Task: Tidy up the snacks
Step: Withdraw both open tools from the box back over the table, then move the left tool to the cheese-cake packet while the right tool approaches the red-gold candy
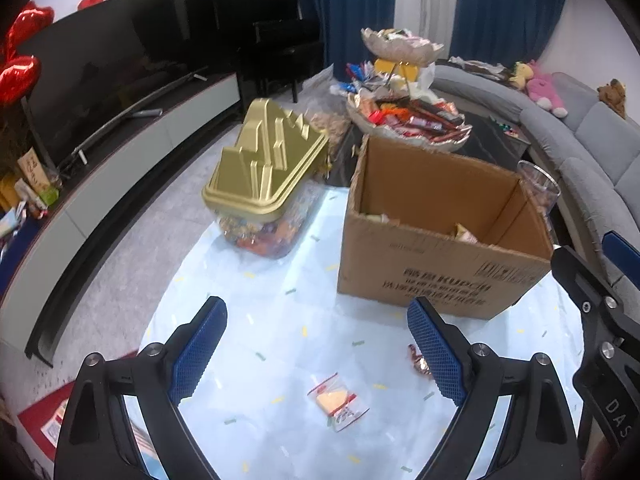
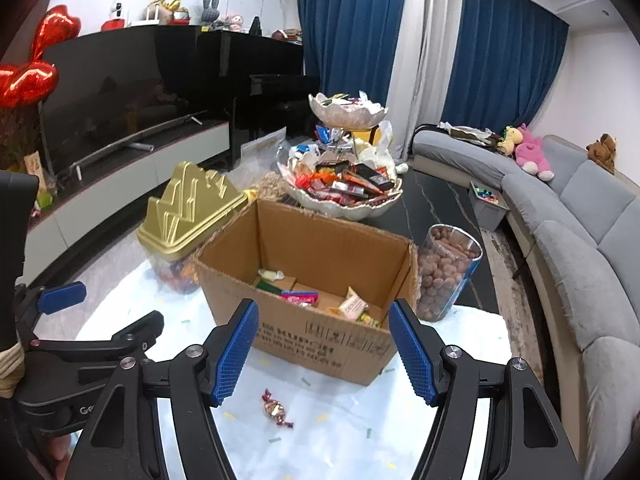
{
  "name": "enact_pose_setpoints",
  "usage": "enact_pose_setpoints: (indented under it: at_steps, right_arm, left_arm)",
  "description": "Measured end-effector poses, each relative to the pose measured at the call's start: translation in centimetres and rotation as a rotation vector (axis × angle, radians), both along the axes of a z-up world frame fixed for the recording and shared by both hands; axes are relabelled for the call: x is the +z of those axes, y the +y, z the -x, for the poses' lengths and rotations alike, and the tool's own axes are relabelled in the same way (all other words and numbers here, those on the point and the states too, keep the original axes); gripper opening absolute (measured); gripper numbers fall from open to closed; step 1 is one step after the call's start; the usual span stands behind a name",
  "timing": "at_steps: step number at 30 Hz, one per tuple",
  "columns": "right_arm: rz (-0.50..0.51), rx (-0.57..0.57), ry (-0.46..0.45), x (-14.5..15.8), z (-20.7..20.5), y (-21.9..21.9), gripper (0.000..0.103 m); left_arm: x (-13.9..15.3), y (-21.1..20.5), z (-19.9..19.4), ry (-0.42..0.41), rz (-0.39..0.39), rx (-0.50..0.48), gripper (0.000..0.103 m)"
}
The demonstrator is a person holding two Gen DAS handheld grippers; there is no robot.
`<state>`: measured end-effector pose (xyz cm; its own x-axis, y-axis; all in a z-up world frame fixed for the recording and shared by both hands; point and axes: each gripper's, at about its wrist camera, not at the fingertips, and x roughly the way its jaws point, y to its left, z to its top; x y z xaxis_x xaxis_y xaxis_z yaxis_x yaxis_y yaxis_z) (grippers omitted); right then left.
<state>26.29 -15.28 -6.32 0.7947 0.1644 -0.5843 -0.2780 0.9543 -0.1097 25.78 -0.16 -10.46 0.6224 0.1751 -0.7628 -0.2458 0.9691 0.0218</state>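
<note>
An open cardboard box [image 1: 436, 248] [image 2: 320, 332] stands on a pale blue patterned cloth [image 1: 280, 320] and holds a few wrapped snacks [image 2: 352, 304]. On the cloth lies a clear packet with a yellow biscuit [image 1: 338, 398], just below and between the fingers of my left gripper [image 1: 316, 348], which is open and holds nothing. A twisted candy [image 2: 275, 403] [image 1: 418, 358] lies in front of my right gripper [image 2: 324, 348], also open and empty. A clear jar with a gold lid [image 1: 264, 168] [image 2: 188, 216] stands left of the box.
A tiered shell-shaped dish heaped with snacks [image 1: 404, 120] [image 2: 344, 184] stands behind the box on a dark table. A clear cylinder of brown balls [image 2: 446, 272] is at the box's right. A grey sofa [image 2: 580, 248] curves along the right; a TV unit [image 1: 132, 168] runs along the left.
</note>
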Motion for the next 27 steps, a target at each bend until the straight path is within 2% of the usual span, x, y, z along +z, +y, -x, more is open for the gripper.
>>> enact_pose_setpoints:
  at_steps: [9,16,27]
  right_arm:
    - [0.018,0.027,0.027,-2.0,0.6,-0.1,0.068]
    - [0.027,0.050,0.060,-3.9,0.8,-0.5,0.068]
    - [0.068,0.175,0.163,-7.9,0.2,0.2,0.068]
  left_arm:
    - [-3.0,0.0,1.1,0.058,0.035,0.053,0.092]
    - [-5.0,-0.4,1.8,0.080,0.033,0.089,0.092]
    - [-8.5,-0.4,2.5,0.125,0.065,0.172,0.092]
